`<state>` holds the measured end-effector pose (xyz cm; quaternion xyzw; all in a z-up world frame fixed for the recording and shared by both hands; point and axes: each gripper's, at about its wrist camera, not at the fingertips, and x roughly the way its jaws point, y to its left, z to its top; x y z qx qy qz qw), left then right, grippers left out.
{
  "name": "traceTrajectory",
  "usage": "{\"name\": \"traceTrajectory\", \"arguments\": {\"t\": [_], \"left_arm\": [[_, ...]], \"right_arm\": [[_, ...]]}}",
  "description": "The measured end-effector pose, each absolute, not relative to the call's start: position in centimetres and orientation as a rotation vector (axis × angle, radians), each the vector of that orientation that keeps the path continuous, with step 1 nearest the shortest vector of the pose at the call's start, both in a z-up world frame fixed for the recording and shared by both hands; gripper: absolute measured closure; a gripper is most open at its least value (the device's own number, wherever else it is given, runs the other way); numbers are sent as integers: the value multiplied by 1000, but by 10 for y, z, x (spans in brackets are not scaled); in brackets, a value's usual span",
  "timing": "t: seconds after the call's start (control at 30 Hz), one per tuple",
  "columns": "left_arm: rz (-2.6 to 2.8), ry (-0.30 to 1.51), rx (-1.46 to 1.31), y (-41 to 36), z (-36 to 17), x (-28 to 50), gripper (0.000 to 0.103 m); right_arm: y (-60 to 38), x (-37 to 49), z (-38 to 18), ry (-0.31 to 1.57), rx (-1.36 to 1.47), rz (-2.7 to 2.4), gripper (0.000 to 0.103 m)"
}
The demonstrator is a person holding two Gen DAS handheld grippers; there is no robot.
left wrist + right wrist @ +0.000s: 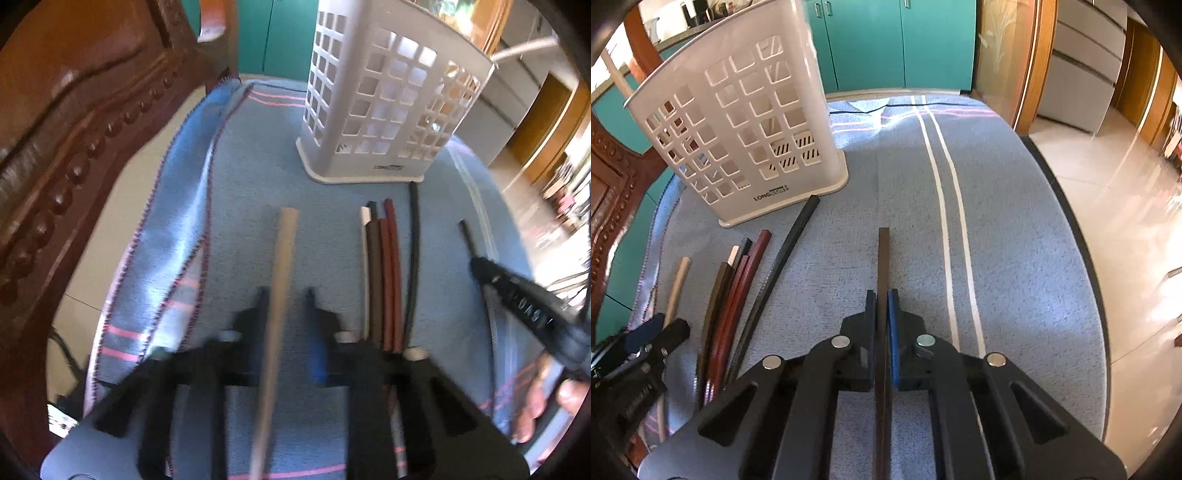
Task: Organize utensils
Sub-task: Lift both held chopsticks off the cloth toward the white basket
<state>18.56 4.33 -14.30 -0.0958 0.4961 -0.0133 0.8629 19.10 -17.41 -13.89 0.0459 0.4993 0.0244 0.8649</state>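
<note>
Both claws are busy with chopsticks on a table covered by a blue towel (1015, 258). The right claw (882, 310) is closed on a dark brown chopstick (883, 258), which sticks out forward between its two pads and points toward the far edge of the table. The left claw (284, 299) has a beige chopstick (282, 258) running between its fingers, but there is a visible gap on each side, so this claw is open around the stick and does not squeeze it yet; the view is blurred there.

A bundle of chopsticks (735, 295), brown, red and one white, lies on the towel between the two claws, with a black chopstick (786, 251) just beside it. The white perforated utensil holder (738, 122) stands upright near the far tips of the bundle. Whether anything is already inside cannot be told.

The step in hand seems to be the picking up, one stick in each claw. Next, the left claw probably needs to close on the beige stick. Then each stick must be lifted, turned upright and lowered into the open top of the holder, without pushing the light holder over.
</note>
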Motion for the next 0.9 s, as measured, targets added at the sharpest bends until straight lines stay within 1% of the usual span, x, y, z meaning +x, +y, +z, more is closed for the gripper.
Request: {"name": "traceTrajectory", "arguments": {"t": [0.03, 0.13, 0.2, 0.23, 0.3, 0.33, 0.37, 0.43, 0.5, 0.53, 0.57, 0.6, 0.63, 0.77, 0.83, 0.9], "left_arm": [[-35, 1040, -216, 45, -143, 186, 95], [-37, 1030, -218, 44, -140, 186, 95], [-18, 1031, -208, 43, -140, 187, 93], [-10, 1036, -203, 42, -141, 188, 86], [0, 1038, -172, 36, -140, 195, 79], [0, 1038, -154, 31, -141, 197, 73], [3, 1038, -141, 27, -142, 200, 68], [30, 1037, -80, 17, -143, 204, 68], [48, 1033, -26, 7, -143, 206, 70], [40, 1034, -27, 4, -142, 208, 77], [32, 1035, -24, 2, -142, 209, 85], [24, 1033, -20, 0, -142, 210, 91], [22, 1029, -16, -1, -142, 211, 95], [3, 996, -41, -6, -136, 206, 96], [-12, 950, -51, -3, -122, 193, 96], [-34, 885, -66, 2, -97, 182, 96]], "right_arm": [[-176, 191, -139, 1055, 111, 60, 96], [-182, 188, -138, 1082, 147, 84, 96], [-184, 189, -138, 1092, 152, 95, 96], [-186, 189, -138, 1091, 152, 92, 94], [-184, 191, -137, 1087, 140, 86, 87], [-184, 193, -136, 1083, 129, 79, 83], [-183, 194, -136, 1081, 122, 73, 81], [-179, 197, -137, 1088, 96, 66, 80], [-173, 197, -138, 1079, 50, 50, 80], [-169, 197, -138, 1073, 17, 41, 82], [-167, 198, -138, 1069, -7, 33, 87], [-163, 197, -139, 1065, -22, 39, 96], [-162, 197, -139, 1065, -22, 47, 96], [-170, 192, -135, 1053, 41, 79, 96], [-176, 187, -123, 1019, 80, 100, 96], [-181, 179, -107, 978, 108, 131, 96]]}}
